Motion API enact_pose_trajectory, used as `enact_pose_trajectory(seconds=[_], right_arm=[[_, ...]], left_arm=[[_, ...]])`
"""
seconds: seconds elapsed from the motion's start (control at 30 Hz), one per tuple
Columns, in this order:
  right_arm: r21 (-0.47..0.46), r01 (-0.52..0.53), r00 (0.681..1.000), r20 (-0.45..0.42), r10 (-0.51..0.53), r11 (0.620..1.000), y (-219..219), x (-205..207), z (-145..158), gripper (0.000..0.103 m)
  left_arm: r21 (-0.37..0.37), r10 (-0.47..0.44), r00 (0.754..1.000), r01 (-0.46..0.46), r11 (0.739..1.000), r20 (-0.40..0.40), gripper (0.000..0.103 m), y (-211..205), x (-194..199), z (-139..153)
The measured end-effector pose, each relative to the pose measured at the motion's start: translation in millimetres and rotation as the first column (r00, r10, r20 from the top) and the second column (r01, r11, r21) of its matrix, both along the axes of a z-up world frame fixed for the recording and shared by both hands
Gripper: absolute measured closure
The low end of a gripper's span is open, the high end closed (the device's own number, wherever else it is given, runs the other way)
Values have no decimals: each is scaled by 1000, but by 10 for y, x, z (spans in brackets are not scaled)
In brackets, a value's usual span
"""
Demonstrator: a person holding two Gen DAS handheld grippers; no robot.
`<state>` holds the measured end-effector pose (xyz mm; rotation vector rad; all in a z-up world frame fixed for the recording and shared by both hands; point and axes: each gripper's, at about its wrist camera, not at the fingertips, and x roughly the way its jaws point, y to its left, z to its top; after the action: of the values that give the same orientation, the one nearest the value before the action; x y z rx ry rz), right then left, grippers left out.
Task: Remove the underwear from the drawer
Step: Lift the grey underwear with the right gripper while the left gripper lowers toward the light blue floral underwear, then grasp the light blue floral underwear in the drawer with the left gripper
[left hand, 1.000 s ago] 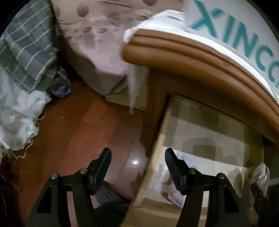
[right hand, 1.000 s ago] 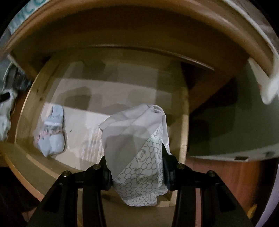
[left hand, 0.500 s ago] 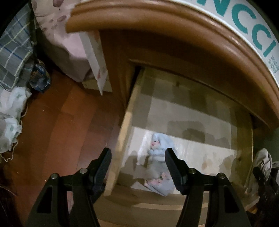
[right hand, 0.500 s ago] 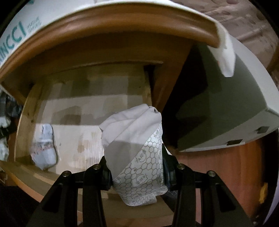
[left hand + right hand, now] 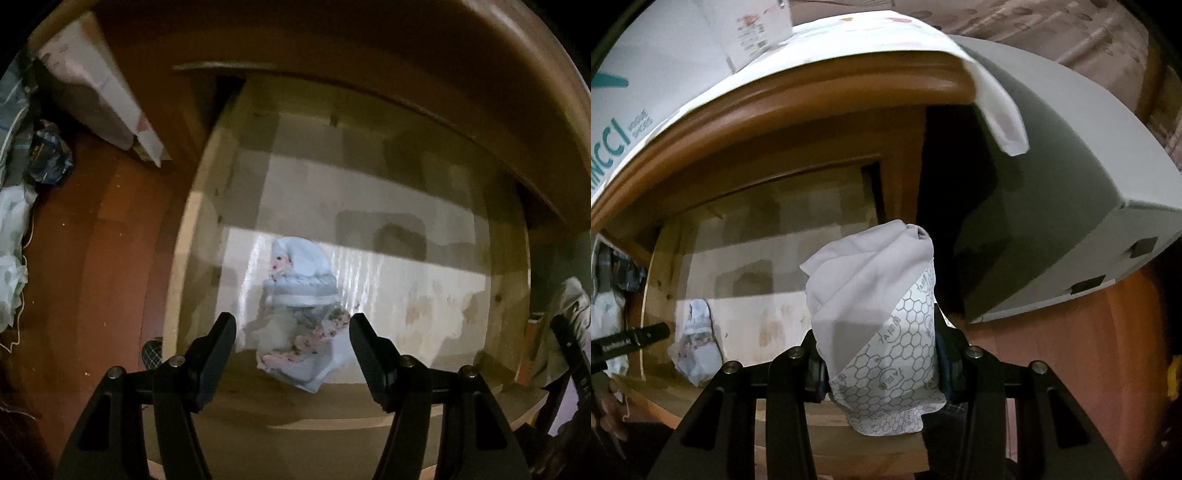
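Open wooden drawer [image 5: 509,280], left tongs [image 5: 292,345] parted above blue underwear [image 5: 301,291], right tongs [image 5: 881,354] clamping white underwear [image 5: 882,306]

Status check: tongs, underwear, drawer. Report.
Right tongs shut on white honeycomb-print underwear. Left tongs open above pale blue floral underwear in open wooden drawer. Path clear.

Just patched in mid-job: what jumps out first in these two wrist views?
The right gripper is clamped on a white garment with a hexagon print, held up in front of the open drawer. Below the open left gripper, a pale blue floral piece of underwear lies alone on the drawer floor, near its front left.
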<state>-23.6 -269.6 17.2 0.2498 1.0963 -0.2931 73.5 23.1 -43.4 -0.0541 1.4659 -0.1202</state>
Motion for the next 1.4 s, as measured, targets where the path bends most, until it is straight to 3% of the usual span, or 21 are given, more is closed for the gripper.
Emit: enact_pose_trajectory(seconds=[0.33,0.53,0.93,1.1,1.3,1.4], right_arm=[[10,-2,1000,13,2,1000,-20,3,25,63],[39,-10,1000,23,9,999,-42,-2,18,63],[71,-13,1000,29,11,997,-92,-8,9,62],[69,-19,1000,24,18,997,-94,5,-4,62],[70,-28,1000,6,28,997,-84,26,-37,62],[74,-33,999,1,33,997,-86,32,-51,62]], left_arm=[[8,-37,985,39,999,-171,38,-147,89,-299],[36,-58,972,68,997,-228,37,-247,163,-416],[78,-108,912,150,986,-395,37,-418,294,-752],[91,-97,899,149,985,-427,37,-507,314,-894],[79,-71,905,114,990,-420,38,-382,326,-925],[83,-58,907,101,991,-417,47,-347,322,-943]])
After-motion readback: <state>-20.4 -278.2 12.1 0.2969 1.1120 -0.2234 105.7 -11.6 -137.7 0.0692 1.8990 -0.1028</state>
